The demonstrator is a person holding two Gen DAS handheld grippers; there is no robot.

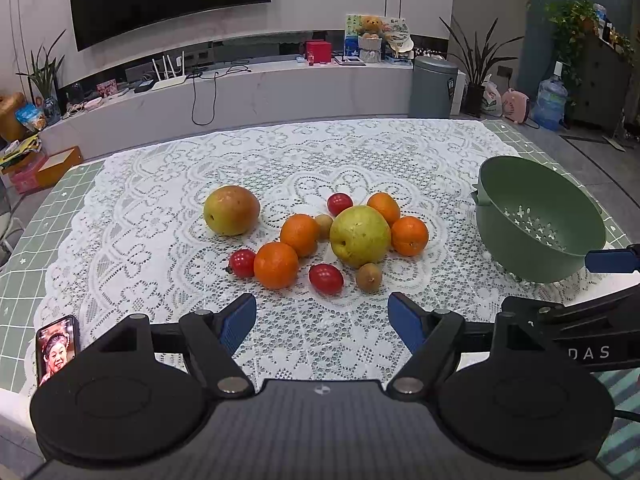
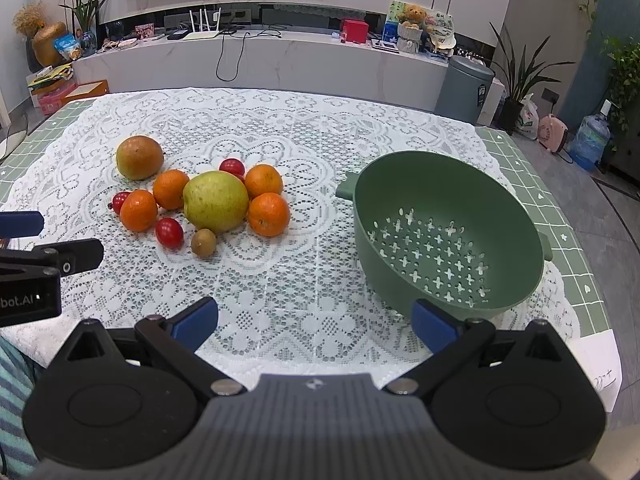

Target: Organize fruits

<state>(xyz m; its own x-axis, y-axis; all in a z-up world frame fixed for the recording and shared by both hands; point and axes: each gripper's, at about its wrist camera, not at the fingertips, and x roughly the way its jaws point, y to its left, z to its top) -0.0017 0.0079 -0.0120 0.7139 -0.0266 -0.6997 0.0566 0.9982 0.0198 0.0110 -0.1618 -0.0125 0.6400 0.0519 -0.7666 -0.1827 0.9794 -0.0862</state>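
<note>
A cluster of fruit lies on the lace tablecloth: a green pear (image 1: 359, 236) (image 2: 216, 201), a reddish pear (image 1: 231, 210) (image 2: 139, 157) apart at the left, several oranges (image 1: 276, 265) (image 2: 269, 214), three red cherry tomatoes (image 1: 326, 278) (image 2: 169, 232) and small brown kiwis (image 1: 369, 277) (image 2: 203, 242). An empty green colander (image 1: 540, 220) (image 2: 444, 236) stands to the right of the fruit. My left gripper (image 1: 322, 320) is open and empty, just short of the fruit. My right gripper (image 2: 314, 322) is open and empty, near the colander's front rim.
A phone (image 1: 56, 348) with a lit screen lies at the table's front left. The green checked table cover (image 2: 560, 216) shows around the lace cloth. Behind the table stand a white TV bench (image 1: 240, 92), a grey bin (image 1: 434, 88) and potted plants.
</note>
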